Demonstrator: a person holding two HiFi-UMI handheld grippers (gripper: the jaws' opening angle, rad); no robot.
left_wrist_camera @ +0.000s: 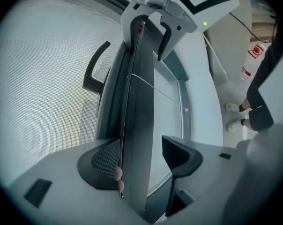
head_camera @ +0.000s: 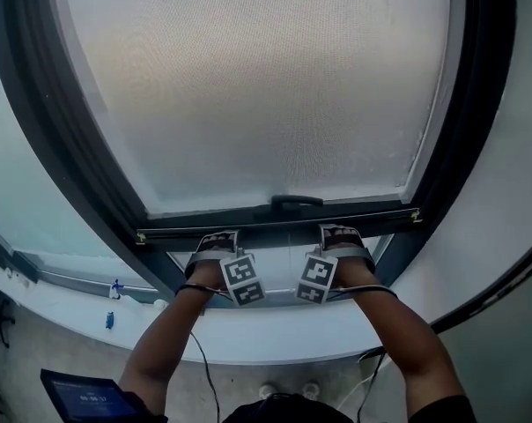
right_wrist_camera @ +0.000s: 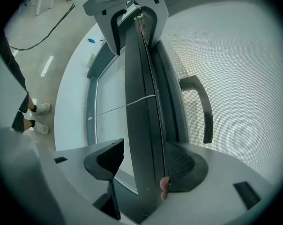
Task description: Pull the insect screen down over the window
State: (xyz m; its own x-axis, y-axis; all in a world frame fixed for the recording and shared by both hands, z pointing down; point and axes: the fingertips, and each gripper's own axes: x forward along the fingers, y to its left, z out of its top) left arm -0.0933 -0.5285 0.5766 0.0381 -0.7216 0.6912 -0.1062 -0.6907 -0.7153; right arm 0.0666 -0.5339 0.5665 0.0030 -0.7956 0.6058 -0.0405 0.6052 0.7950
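Note:
The grey mesh insect screen [head_camera: 257,86] covers most of the window, and its dark bottom bar [head_camera: 275,221] with a black handle [head_camera: 288,203] sits just above the lower frame. My left gripper [head_camera: 215,241] and right gripper [head_camera: 341,234] straddle the bar on either side of the handle. In the left gripper view the bar [left_wrist_camera: 139,125] runs between the left gripper's [left_wrist_camera: 142,157] jaws: the mesh-side jaw touches it and the other stands apart. The right gripper [right_wrist_camera: 145,162] sits the same way on the bar [right_wrist_camera: 141,125]. Both are open.
A dark window frame [head_camera: 63,148] surrounds the screen, with a white sill [head_camera: 275,333] below it. A tablet [head_camera: 85,395] lies at the bottom left. The person's shoes [left_wrist_camera: 235,116], a bottle [left_wrist_camera: 251,62] and a cable [right_wrist_camera: 43,36] are on the floor.

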